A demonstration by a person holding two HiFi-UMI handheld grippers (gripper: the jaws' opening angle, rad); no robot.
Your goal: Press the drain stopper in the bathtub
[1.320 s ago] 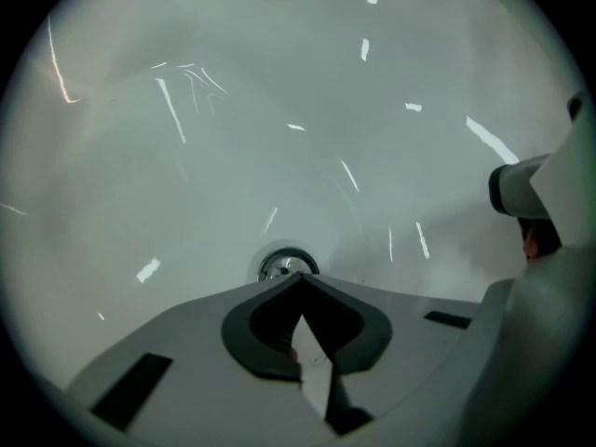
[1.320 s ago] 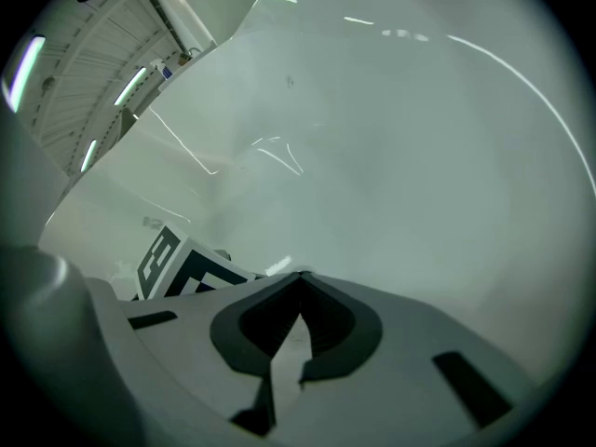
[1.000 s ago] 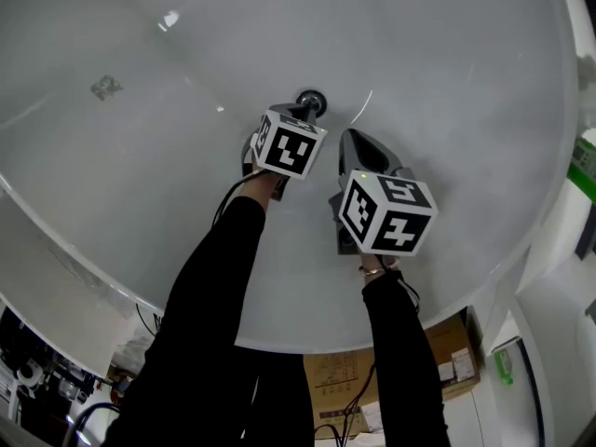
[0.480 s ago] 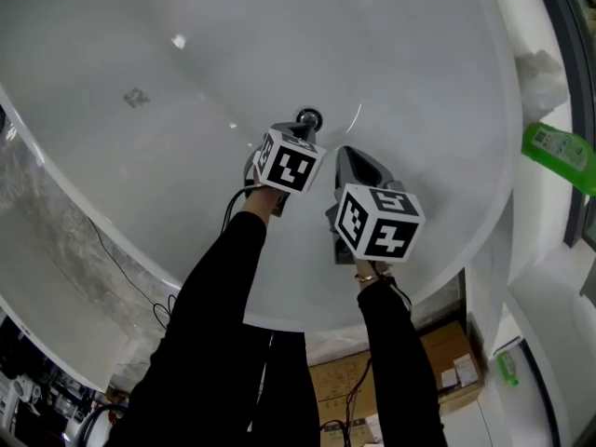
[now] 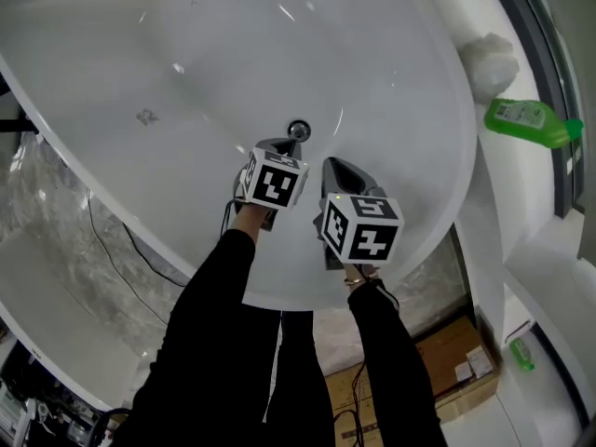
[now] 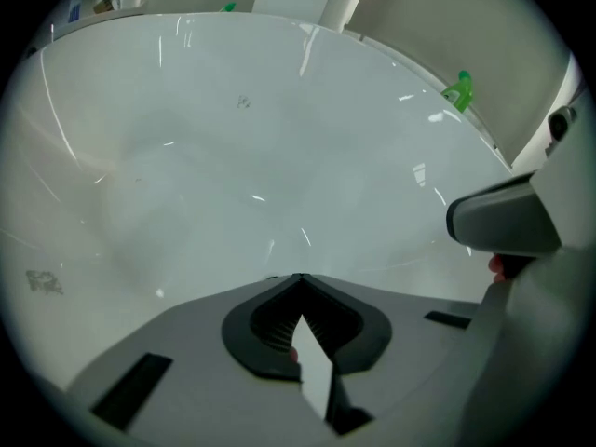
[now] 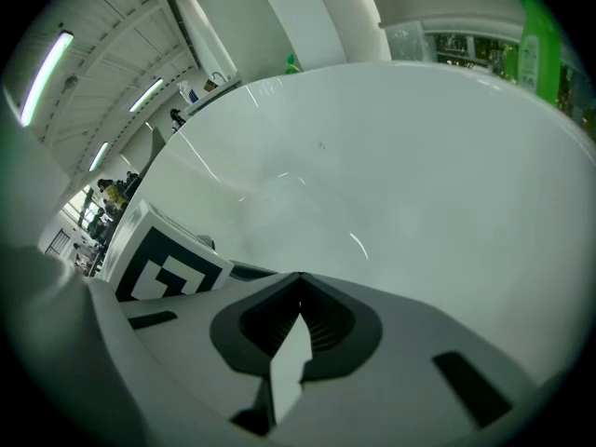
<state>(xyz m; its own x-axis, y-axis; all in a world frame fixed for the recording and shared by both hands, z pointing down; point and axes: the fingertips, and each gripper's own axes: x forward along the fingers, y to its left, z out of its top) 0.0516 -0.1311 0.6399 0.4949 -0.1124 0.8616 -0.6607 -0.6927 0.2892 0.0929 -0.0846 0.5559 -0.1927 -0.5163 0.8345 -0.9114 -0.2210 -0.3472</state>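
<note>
The stopper point(image 5: 298, 129) sits low on the tub point(image 5: 400, 82) floor, just ahead of the left gripper point(image 5: 285, 146) and in line with its jaws; whether they touch cannot be told. The right gripper point(image 5: 333, 168) hangs beside and farther back. Both claws are pressed together on nothing, so the left looks better placed to push.

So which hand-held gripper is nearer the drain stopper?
The left hand-held gripper: its tip is right beside the drain stopper; the right hand-held gripper sits farther off.
</note>
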